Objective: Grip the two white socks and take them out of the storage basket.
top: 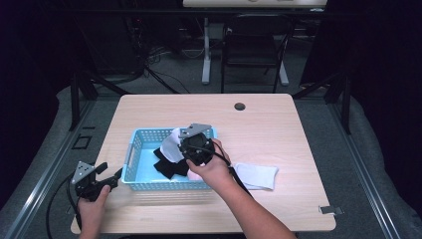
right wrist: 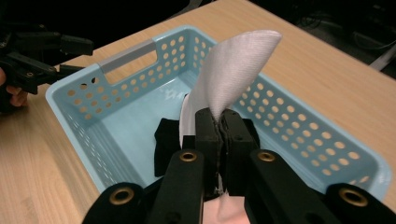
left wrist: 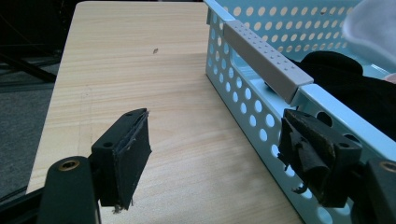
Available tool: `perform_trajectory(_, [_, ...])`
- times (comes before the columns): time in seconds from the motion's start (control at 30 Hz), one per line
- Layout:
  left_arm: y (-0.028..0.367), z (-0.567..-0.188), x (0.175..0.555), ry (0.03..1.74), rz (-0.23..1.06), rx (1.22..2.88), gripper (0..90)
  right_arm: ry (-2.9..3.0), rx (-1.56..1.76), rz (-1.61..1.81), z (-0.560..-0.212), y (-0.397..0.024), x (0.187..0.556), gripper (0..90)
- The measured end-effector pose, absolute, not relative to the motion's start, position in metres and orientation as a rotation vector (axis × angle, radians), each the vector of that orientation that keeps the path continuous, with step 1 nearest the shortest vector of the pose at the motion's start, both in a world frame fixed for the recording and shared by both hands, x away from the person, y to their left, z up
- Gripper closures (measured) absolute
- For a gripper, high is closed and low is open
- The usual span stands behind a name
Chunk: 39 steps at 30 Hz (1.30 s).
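Note:
A light blue perforated basket point(top: 134, 149) point(right wrist: 322, 154) point(left wrist: 261, 112) sits on the wooden table. My right gripper point(right wrist: 219, 122) point(top: 195, 144) hovers above its middle, jaws shut on a white sock point(right wrist: 233, 70) point(top: 171, 143) whose free end stands up above the jaws. Dark socks point(right wrist: 164, 142) point(top: 166, 167) point(left wrist: 345, 84) lie on the basket floor below it. My left gripper point(left wrist: 215, 149) point(top: 112, 179) is open at the basket's left end, with the basket's corner wall by one jaw and bare table between the jaws.
Another white sock point(top: 256, 176) lies flat on the table right of the basket. A dark round hole point(top: 240, 106) sits near the table's far edge. A chair and a desk leg stand beyond the table.

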<state>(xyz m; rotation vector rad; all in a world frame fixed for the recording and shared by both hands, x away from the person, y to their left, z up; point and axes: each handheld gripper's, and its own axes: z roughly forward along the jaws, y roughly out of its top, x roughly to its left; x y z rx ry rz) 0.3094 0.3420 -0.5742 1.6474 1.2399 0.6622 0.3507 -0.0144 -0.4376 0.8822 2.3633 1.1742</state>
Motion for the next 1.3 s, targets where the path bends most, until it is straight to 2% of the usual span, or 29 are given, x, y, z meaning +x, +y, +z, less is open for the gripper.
perform_trajectory(0.23, [0.343, -0.574, 0.309, 1.244, 0.667, 1.645, 24.7, 2.287, 0.894, 1.316, -0.415, -0.04, 0.335, 87.1])
perform_trajectory(0.73, [0.342, -0.574, 0.309, 1.248, 0.668, 1.649, 24.7, 2.202, 0.914, 1.409, -0.389, -0.083, 0.309, 87.2])
perform_trajectory(1.3, [0.341, -0.574, 0.309, 1.244, 0.668, 1.653, 24.7, 2.13, 1.05, 1.373, -0.396, -0.144, 0.296, 87.2])
